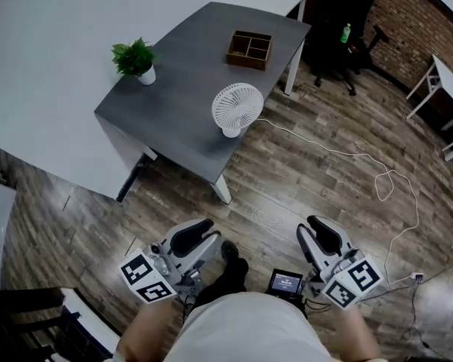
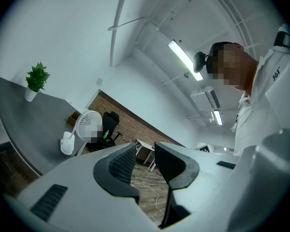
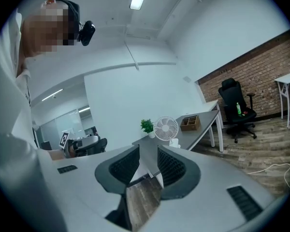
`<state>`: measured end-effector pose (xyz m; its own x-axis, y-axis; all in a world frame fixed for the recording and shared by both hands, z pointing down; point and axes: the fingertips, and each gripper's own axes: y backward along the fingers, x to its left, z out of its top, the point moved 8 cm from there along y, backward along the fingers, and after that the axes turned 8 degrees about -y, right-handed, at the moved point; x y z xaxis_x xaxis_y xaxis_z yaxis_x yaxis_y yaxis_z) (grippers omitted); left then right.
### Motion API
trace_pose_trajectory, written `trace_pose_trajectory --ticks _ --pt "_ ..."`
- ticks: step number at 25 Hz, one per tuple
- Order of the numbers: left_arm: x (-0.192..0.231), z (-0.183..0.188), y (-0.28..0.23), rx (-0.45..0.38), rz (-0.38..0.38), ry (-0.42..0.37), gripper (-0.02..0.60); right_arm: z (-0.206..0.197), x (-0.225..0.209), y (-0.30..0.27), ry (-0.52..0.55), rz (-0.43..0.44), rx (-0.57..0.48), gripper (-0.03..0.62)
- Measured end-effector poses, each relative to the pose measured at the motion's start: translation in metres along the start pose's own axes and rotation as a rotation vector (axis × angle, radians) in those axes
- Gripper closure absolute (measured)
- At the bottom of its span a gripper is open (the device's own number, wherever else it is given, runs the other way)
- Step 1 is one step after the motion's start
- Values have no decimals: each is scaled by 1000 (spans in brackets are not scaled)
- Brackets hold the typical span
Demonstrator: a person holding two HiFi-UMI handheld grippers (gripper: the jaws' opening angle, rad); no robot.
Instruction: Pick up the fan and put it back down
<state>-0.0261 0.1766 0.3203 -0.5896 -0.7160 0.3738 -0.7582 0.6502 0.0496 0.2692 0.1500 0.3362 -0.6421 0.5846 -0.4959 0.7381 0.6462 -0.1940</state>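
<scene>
The white fan (image 1: 237,109) stands upright near the front edge of the dark grey table (image 1: 181,104), its white cord (image 1: 379,178) trailing across the wood floor. Both grippers hang low near the person's body, well short of the table. My left gripper (image 1: 202,228) is open with nothing between its jaws, and so is my right gripper (image 1: 315,228). The left gripper view has the fan (image 2: 67,143) far off to the left of its jaws (image 2: 145,152). From the right gripper view, the fan (image 3: 166,128) sits just above the gap of the jaws (image 3: 148,154).
A potted plant (image 1: 136,59) and a wooden divided box (image 1: 249,49) share the grey table. A large white desk (image 1: 53,66) adjoins it on the left. A black office chair (image 1: 341,10) stands behind, and a white table (image 1: 447,85) at the right.
</scene>
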Motion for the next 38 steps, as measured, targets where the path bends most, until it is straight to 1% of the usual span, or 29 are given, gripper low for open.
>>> trace_pose_trajectory --ticks 5,9,13,18,24,31,38 --pt "54 17 2 6 -2 22 456 12 -1 -58 4 -5 23 494" --pt "85 23 7 12 5 31 456 18 2 -88 18 -15 30 494" --pt "104 29 7 12 3 31 456 23 3 -102 29 -28 34 494" --pt "114 30 0 10 8 37 456 30 -4 -107 37 -41 33 494" --pt "124 32 -18 3 70 30 442 45 -31 -121 43 -13 48 493" --pt "142 38 -45 -9 173 16 413 71 -65 -151 68 69 86 484" --pt "150 38 -79 -17 243 11 394 94 -102 -166 76 132 126 479"
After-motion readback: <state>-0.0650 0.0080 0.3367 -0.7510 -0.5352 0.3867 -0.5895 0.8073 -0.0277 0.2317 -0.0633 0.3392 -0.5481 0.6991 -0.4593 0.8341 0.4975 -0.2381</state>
